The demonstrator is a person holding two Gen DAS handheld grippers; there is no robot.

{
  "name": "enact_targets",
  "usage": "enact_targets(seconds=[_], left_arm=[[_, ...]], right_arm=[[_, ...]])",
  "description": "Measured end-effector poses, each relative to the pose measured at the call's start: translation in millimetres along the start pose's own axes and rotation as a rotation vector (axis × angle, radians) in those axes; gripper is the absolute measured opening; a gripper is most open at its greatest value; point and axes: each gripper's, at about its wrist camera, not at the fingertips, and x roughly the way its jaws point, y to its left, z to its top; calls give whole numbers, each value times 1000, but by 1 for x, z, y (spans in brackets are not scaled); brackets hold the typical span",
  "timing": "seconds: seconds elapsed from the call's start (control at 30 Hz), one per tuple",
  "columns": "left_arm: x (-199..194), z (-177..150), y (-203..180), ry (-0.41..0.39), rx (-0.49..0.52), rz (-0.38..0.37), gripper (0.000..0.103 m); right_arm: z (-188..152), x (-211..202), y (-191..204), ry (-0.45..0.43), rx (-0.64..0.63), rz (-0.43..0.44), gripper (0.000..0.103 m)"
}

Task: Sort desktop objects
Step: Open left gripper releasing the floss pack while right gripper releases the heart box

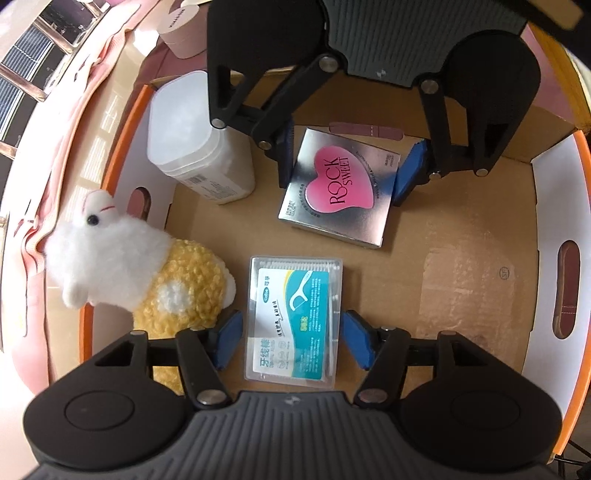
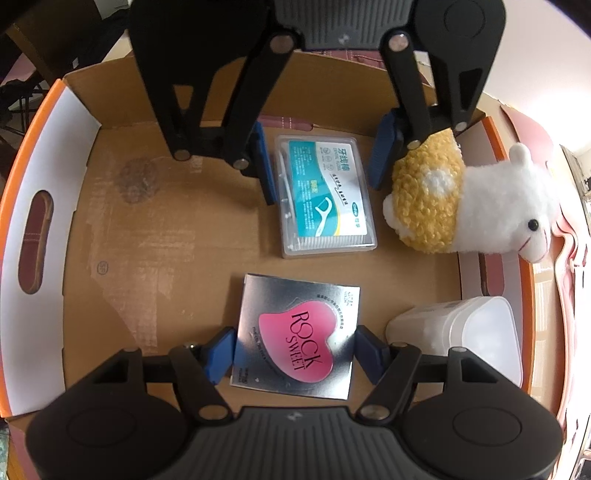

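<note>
Everything lies in a shallow cardboard carton (image 1: 461,240). A clear flat box of floss picks (image 1: 295,321) with a teal label rests on its floor. My left gripper (image 1: 291,339) points down over it, open, with a blue pad on each side and a thin gap at the edges. A silver box with a pink heart reading ROCK SWEET (image 2: 295,343) sits between the blue pads of my right gripper (image 2: 295,354), which is shut on its two sides. I cannot tell whether the silver box touches the floor. Each view shows the other gripper at its top.
A white and yellow plush alpaca (image 1: 147,280) leans against the carton wall beside the floss box. A white lidded plastic tub (image 1: 192,136) stands in the corner near the silver box. The carton has white, orange-rimmed walls with a handle cutout (image 1: 565,288). A pink cylinder (image 1: 183,29) stands outside.
</note>
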Motion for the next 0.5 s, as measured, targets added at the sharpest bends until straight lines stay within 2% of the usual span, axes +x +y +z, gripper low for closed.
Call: enact_targets(seconds=[0.5], left_arm=[[-26,5,-5,-58,-44,20,63]], right_arm=[[-37,-20,11,11,32,8,68]])
